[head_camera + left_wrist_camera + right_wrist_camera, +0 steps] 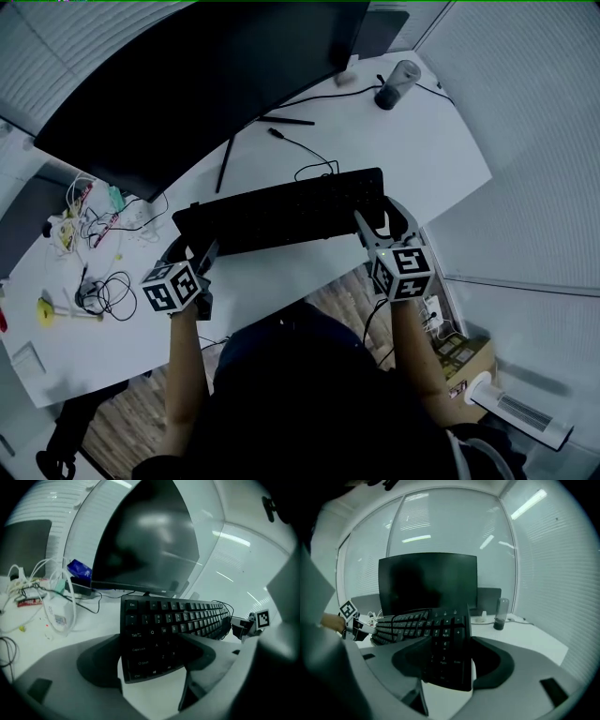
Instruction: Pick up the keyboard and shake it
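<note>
A black keyboard (281, 214) lies lengthwise in front of the monitor, held at both ends. My left gripper (195, 249) is shut on its left end; in the left gripper view the jaws (150, 660) clasp the Ctrl and Shift corner of the keyboard (168, 625). My right gripper (382, 225) is shut on the number-pad end, and in the right gripper view the keyboard (436, 634) runs off to the left between the jaws (447, 660), tilted. Its cable (314, 161) trails back across the white desk (412, 150).
A large dark monitor (206, 75) stands just behind the keyboard. A dark cylindrical bottle (397, 84) is at the back right. Tangled cables (94, 220) and a black cord (105, 295) lie at the left. A cardboard box (464, 361) sits on the floor at right.
</note>
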The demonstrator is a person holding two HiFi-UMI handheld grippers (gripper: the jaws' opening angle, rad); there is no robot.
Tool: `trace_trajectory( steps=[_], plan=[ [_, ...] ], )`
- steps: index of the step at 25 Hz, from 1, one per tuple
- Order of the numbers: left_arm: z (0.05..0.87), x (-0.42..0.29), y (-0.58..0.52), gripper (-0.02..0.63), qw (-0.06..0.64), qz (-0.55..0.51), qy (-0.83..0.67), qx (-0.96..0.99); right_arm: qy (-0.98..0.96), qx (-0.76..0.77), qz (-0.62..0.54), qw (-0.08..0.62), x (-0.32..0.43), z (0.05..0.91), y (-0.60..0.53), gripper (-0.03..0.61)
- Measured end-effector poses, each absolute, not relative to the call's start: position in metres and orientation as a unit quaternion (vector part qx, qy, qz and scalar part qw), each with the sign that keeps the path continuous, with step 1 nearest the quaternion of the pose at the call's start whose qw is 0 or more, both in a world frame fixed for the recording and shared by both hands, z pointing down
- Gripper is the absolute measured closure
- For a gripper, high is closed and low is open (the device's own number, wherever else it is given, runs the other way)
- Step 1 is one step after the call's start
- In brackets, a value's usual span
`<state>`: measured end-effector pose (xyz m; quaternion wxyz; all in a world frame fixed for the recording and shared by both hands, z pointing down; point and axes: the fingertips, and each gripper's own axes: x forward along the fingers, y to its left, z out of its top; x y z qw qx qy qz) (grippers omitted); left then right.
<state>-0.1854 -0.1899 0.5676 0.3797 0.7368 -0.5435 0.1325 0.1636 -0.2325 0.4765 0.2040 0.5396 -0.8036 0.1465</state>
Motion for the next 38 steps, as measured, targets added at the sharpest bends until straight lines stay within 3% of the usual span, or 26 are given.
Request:
trace_trajectory(
  steps=[16,27,32,38],
  plan=[
    [0.454,-0.177,-0.197,0.232,0.176,0.259,-0.580,0.752,-0.751,0.477,0.447,0.092,0.163,0.585,-0.224,0.298],
    [0.404,-0.153,-0.196,0.232,0.078,0.288,-0.572,0.764,-0.717,0.438,0.541,0.043,0.149,0.616,-0.204,0.298],
    [0.414,-0.156,-0.197,0.232,0.090,0.287,-0.572,0.763,-0.715,0.452,0.531,0.053,0.154,0.614,-0.203,0.298],
    [0.469,-0.174,-0.195,0.232,0.207,0.213,-0.580,0.759,-0.732,0.499,0.448,0.118,0.176,0.592,-0.216,0.298]
  ],
)
